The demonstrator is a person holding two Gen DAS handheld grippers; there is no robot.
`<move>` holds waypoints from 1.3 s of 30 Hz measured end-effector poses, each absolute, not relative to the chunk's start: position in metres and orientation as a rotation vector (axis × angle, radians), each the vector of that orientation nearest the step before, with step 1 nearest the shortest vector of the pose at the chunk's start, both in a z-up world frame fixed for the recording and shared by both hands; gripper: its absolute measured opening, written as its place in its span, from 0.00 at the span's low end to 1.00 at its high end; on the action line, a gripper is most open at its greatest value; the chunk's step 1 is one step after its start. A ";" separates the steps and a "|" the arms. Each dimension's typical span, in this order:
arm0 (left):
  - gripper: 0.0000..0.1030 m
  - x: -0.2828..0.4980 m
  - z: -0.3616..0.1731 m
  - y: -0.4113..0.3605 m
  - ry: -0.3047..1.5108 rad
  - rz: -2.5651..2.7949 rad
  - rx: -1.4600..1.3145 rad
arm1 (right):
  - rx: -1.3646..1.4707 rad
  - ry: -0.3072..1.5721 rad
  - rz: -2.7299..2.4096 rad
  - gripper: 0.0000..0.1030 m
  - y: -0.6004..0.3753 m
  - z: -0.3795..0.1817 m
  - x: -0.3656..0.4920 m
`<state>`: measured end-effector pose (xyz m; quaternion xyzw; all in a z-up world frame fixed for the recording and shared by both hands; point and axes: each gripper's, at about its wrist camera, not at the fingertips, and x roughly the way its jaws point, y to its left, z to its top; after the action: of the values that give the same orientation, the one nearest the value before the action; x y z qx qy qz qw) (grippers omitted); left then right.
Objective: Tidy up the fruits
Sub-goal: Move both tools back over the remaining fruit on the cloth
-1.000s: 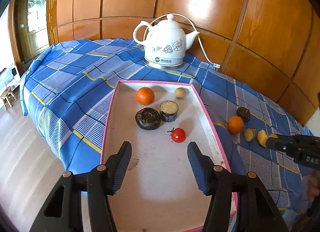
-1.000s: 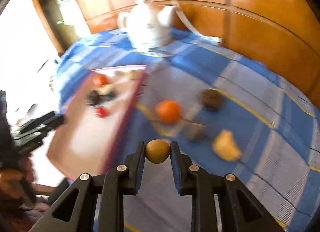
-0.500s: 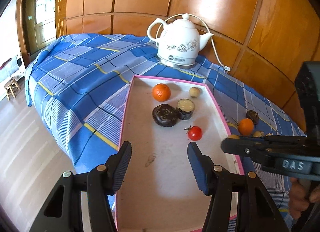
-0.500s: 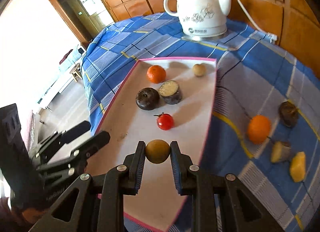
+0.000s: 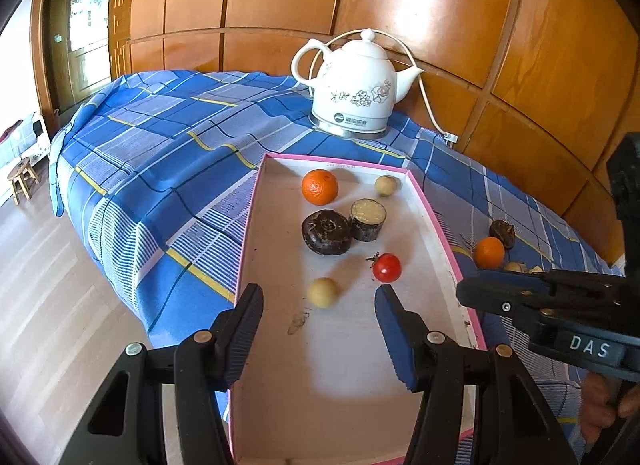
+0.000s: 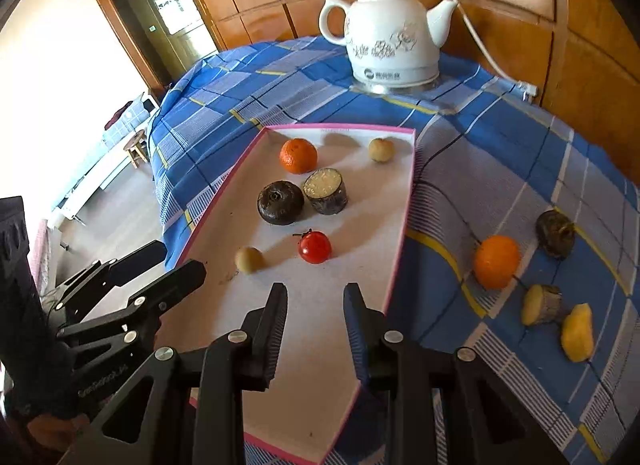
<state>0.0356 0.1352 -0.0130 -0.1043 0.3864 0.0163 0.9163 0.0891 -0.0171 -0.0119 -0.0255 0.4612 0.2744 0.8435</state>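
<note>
A pink-rimmed white tray point(image 5: 256, 201) point(image 6: 404, 201) lies on the blue plaid cloth. A small tan round fruit point(image 5: 323, 292) point(image 6: 249, 259) rests loose on the tray floor. My right gripper point(image 6: 315, 313) hovers over the tray's near part; its jaws are opening and nothing is between them. My left gripper point(image 5: 318, 329) stands open and empty above the tray's near end. Also in the tray: an orange point(image 5: 319, 186), a second tan fruit point(image 5: 385, 185), a dark round fruit point(image 5: 327, 231), a cut dark piece point(image 5: 368, 219) and a red tomato point(image 5: 387, 267).
On the cloth right of the tray lie an orange point(image 6: 497, 261), a dark fruit point(image 6: 555, 233), a cut piece point(image 6: 541, 304) and a yellow piece point(image 6: 577, 332). A white kettle point(image 5: 356, 93) with a cord stands behind the tray. Wood panelling backs the table; floor lies left.
The right gripper carried the tan fruit from over the cloth to over the tray and let it go. The fruit now lies on the tray floor left of the tomato. The left gripper stayed open.
</note>
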 end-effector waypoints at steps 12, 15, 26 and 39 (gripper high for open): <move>0.57 0.034 -0.009 0.122 0.790 0.009 -0.171 | -0.094 0.930 0.536 0.28 -0.041 -0.004 0.071; 0.57 0.034 -0.008 0.117 0.787 0.001 -0.154 | -0.092 0.924 0.517 0.28 -0.051 -0.003 0.070; 0.57 0.034 -0.004 0.100 0.785 -0.028 -0.110 | -0.102 0.882 0.453 0.28 -0.091 0.011 0.068; 0.57 0.040 -0.003 0.074 0.807 -0.099 -0.051 | -0.068 0.889 0.296 0.28 -0.174 0.015 0.078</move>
<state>0.0397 0.0740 -0.0027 -0.0246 0.3926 -0.0479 0.9181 0.0782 -0.1742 0.0149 -0.0330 0.4282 0.1424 0.8918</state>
